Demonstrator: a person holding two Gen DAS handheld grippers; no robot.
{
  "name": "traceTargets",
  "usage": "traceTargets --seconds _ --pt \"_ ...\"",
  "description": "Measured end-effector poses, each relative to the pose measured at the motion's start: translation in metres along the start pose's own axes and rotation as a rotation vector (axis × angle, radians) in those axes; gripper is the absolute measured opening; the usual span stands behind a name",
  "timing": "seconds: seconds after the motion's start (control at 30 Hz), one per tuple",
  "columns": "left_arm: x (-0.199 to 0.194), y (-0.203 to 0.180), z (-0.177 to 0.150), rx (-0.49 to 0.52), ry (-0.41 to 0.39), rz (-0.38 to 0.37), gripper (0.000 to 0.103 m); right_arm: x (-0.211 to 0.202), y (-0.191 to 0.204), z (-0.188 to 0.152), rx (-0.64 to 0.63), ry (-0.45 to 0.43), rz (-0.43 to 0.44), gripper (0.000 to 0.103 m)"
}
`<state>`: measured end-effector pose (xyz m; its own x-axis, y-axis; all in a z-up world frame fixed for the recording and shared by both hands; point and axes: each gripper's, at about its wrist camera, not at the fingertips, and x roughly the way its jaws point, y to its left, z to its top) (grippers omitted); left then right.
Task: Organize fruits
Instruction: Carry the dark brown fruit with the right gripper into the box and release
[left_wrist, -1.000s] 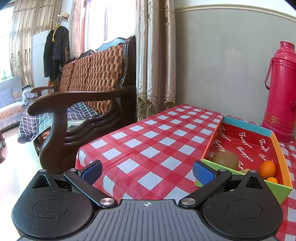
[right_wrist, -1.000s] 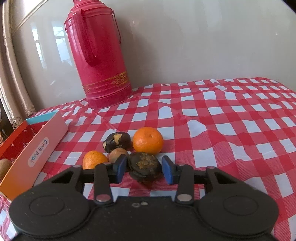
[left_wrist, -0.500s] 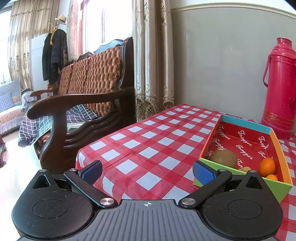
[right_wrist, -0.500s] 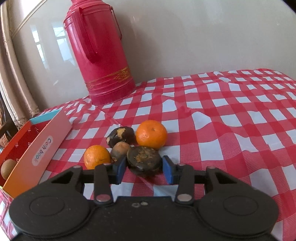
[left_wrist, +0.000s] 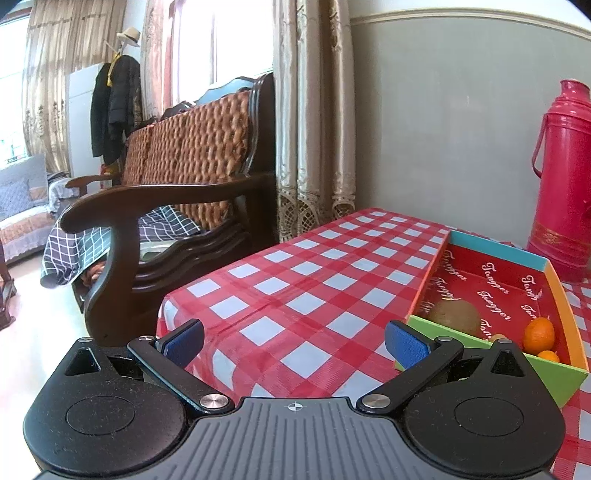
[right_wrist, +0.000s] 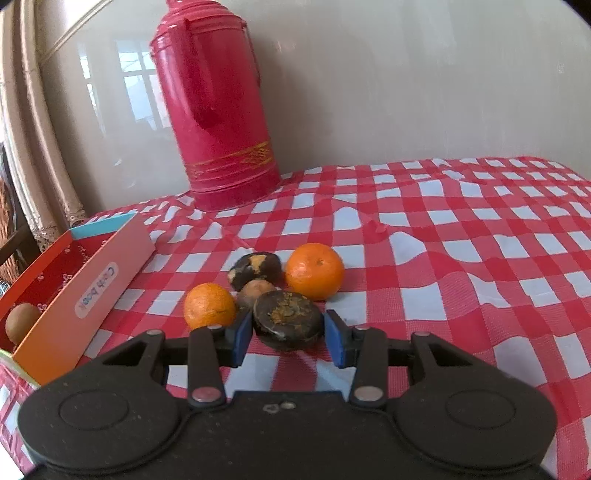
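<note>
Fruits lie in 2 places. In the left wrist view, a kiwi (left_wrist: 454, 317) sits at the near left of the colourful cardboard box (left_wrist: 495, 251), whose red lining carries white script. A small orange (left_wrist: 539, 335) rests near the box's right wall, with another orange (left_wrist: 548, 356) just in front of it and a tiny brownish fruit (left_wrist: 498, 337) peeking over the green front wall. The left gripper (left_wrist: 294, 342) hangs over the red-and-white checked tablecloth (left_wrist: 295, 288), jaws spread wide with nothing between them; its right blue pad is just in front of the box's near corner. A red thermos (left_wrist: 565, 177) stands behind the box, and a wooden armchair (left_wrist: 177, 192) is beside the table.

In the right wrist view, the right gripper (right_wrist: 289, 338) brackets a dark, blackened fruit (right_wrist: 287, 319). The left pad touches it or nearly so, a small gap shows at the right pad, so I cannot tell whether it is gripped. Behind it cluster a brownish fruit (right_wrist: 256, 291), a second dark fruit (right_wrist: 255, 269), a large orange (right_wrist: 314, 270) and a smaller orange (right_wrist: 209, 305). The box (right_wrist: 88, 291) lies to the left, kiwi (right_wrist: 20, 322) inside, thermos (right_wrist: 221, 122) behind.
</note>
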<state>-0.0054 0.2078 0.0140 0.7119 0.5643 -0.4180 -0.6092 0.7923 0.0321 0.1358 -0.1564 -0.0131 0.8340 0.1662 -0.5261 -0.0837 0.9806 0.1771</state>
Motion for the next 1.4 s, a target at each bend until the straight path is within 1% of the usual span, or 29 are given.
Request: traceTargets --seconds 0.17,0.43,0.73,0.87,0.97,1.03,1.2,1.4 --pt "0.001 0.009 -0.001 -0.02 0.003 0.017 0.103 -0.003 0.018 -0.005 -0.062 -0.027 0.004 0.034" --pt "0.006 0.027 -0.002 -0.069 0.016 0.037 0.103 -0.012 0.039 -0.011 -0.111 -0.079 0.041 0.034" --pt "0.011 0.046 -0.004 -0.122 0.024 0.056 0.103 -0.017 0.07 -0.008 -0.148 -0.119 0.151 0.034" --pt "0.014 0.055 -0.005 -0.147 0.03 0.076 0.103 -0.023 0.088 -0.005 -0.182 -0.141 0.198 0.034" --pt "0.016 0.061 -0.006 -0.156 0.034 0.093 0.103 -0.026 0.1 0.0 -0.172 -0.151 0.243 0.034" --pt "0.017 0.065 -0.007 -0.163 0.036 0.104 0.103 -0.025 0.111 0.005 -0.172 -0.151 0.277 0.034" --pt "0.02 0.078 -0.008 -0.188 0.045 0.131 0.103 -0.023 0.145 0.005 -0.234 -0.15 0.335 0.034" --pt "0.025 0.094 -0.012 -0.21 0.057 0.161 0.103 -0.004 0.183 0.003 -0.294 -0.099 0.352 0.034"
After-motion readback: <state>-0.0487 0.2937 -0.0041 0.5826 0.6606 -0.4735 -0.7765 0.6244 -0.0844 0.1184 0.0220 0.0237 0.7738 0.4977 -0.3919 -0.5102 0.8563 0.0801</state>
